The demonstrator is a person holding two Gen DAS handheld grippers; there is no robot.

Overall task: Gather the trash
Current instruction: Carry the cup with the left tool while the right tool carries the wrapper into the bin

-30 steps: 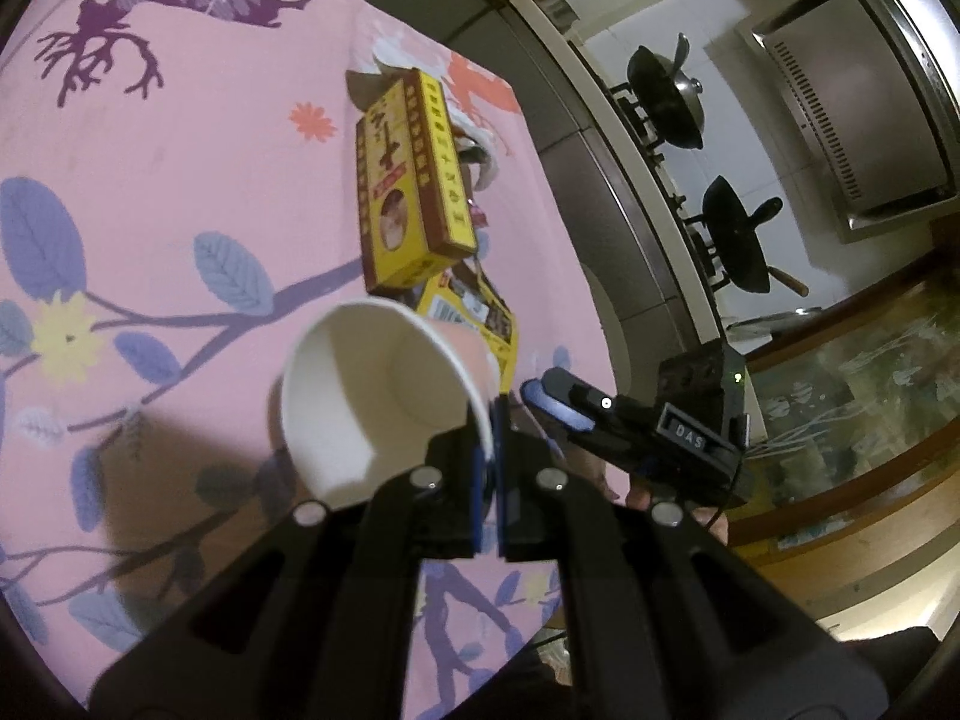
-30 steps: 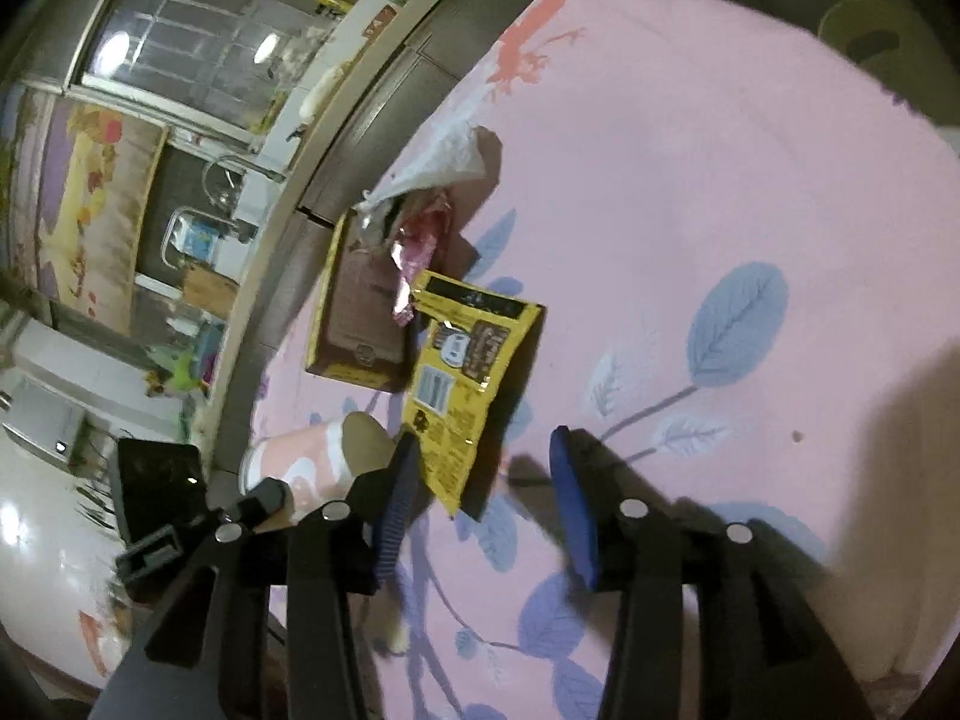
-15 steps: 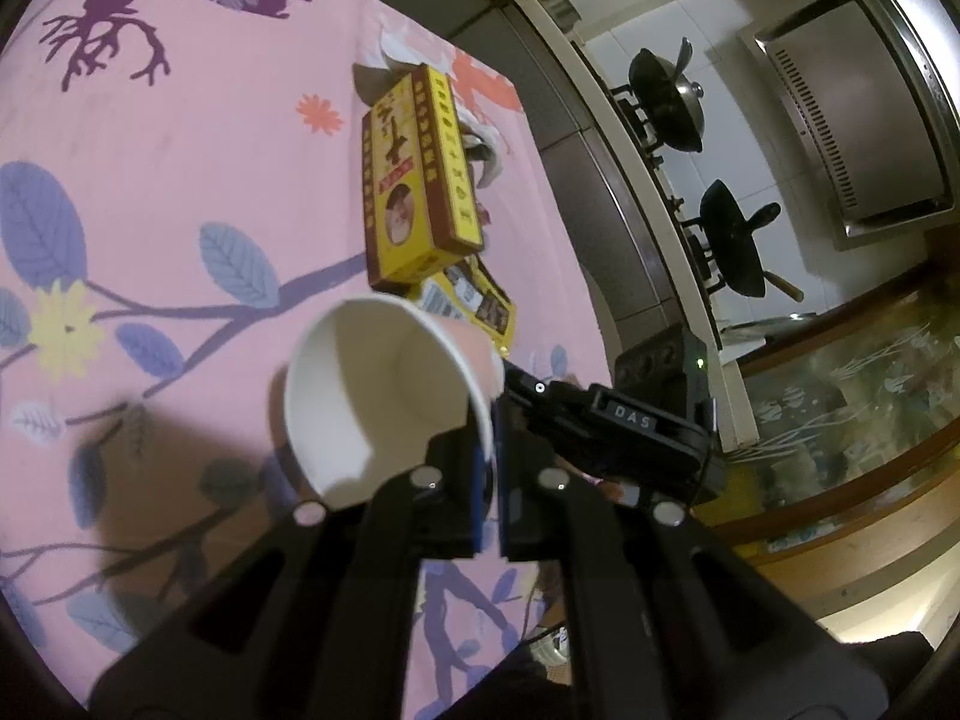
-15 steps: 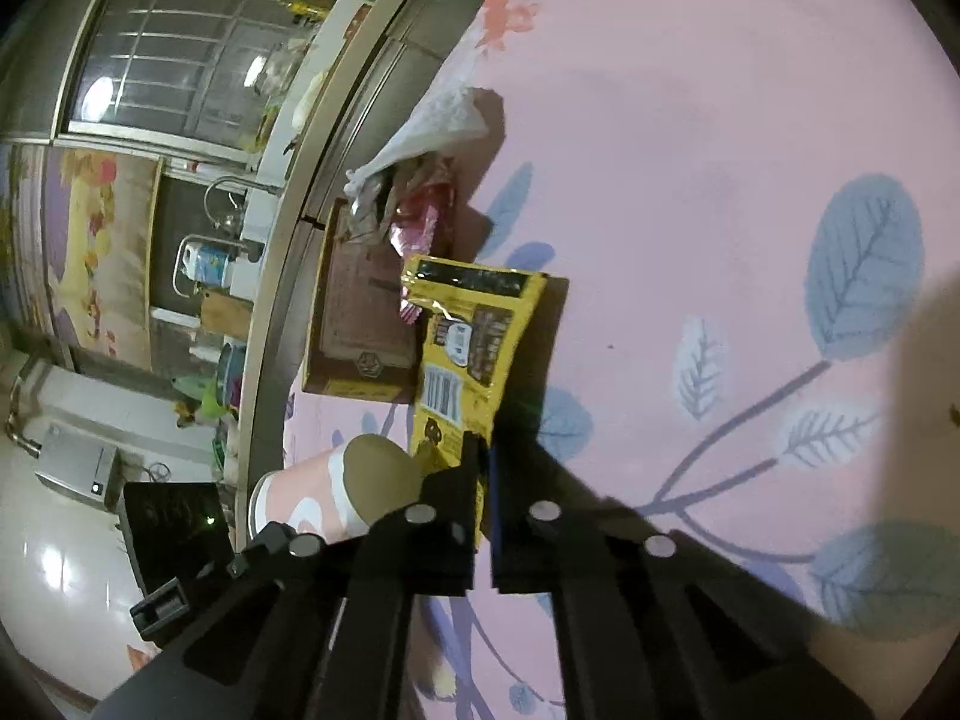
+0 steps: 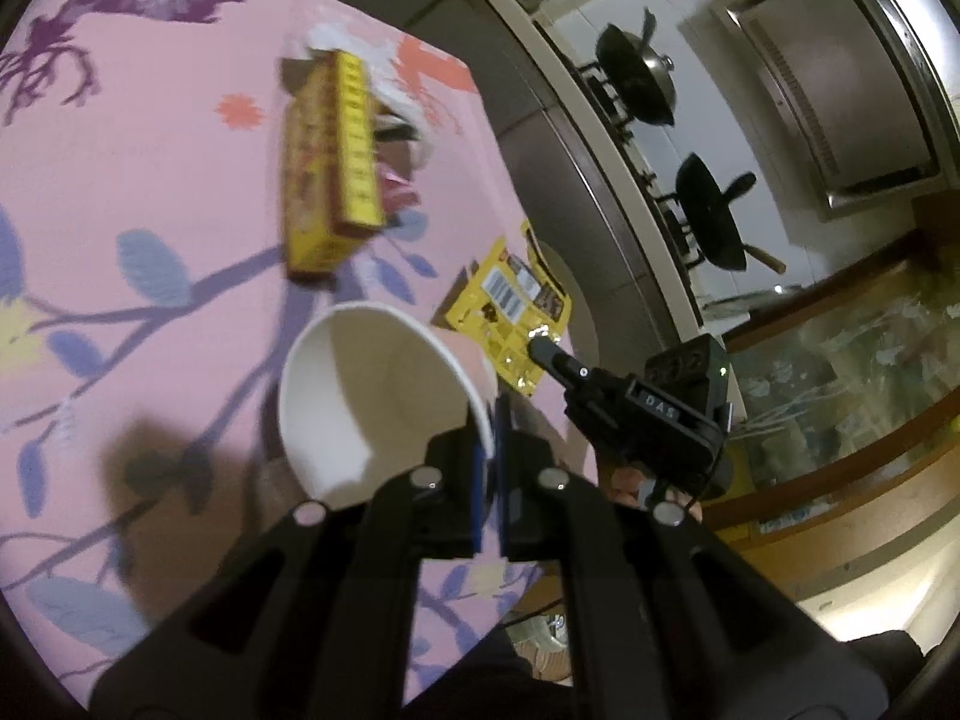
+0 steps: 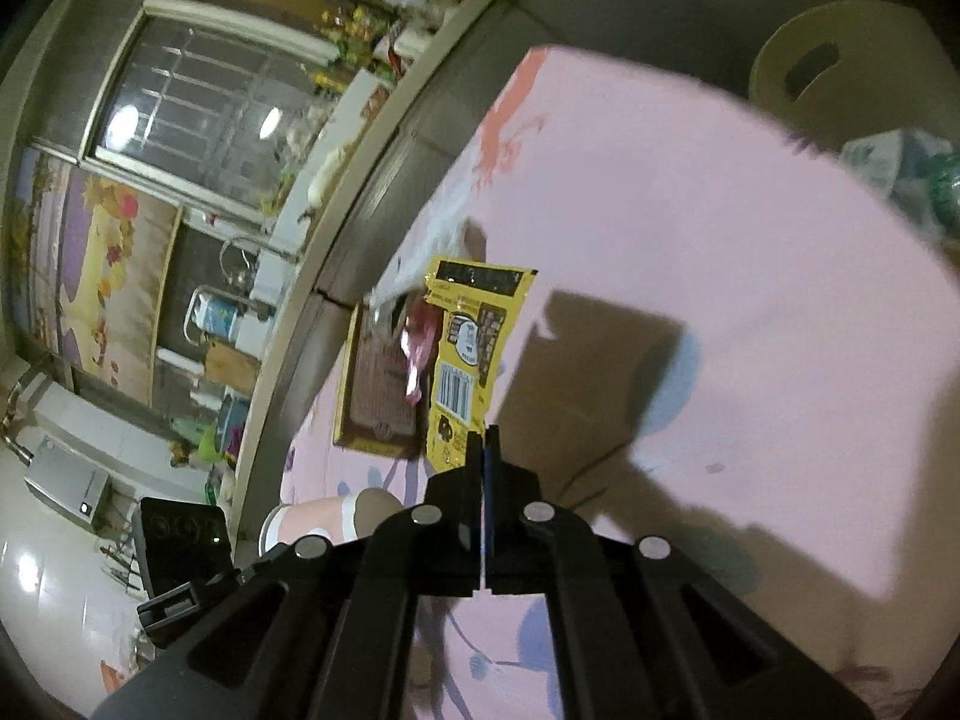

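My left gripper [image 5: 491, 420] is shut on the rim of a white paper cup [image 5: 372, 396], held above the pink floral tablecloth [image 5: 150, 150]. My right gripper [image 6: 483, 450] is shut on the bottom edge of a yellow snack wrapper [image 6: 468, 354], which hangs lifted off the cloth. In the left wrist view the same wrapper [image 5: 510, 306] sticks out from the right gripper [image 5: 537, 348] just right of the cup. A yellow cardboard box [image 5: 327, 162] lies further back on the cloth, with crumpled white paper [image 5: 360, 54] and a pink wrapper [image 6: 420, 342] beside it.
A stove with two black pans [image 5: 636, 78] runs along the counter beyond the table's right edge. In the right wrist view a pale round bin lid [image 6: 840, 66] and plastic bottles [image 6: 900, 162] sit past the far table edge. A hand [image 5: 636, 480] holds the right gripper.
The right gripper's jaws closed on the yellow wrapper and lifted it off the cloth. The left gripper moved slightly with the cup still held.
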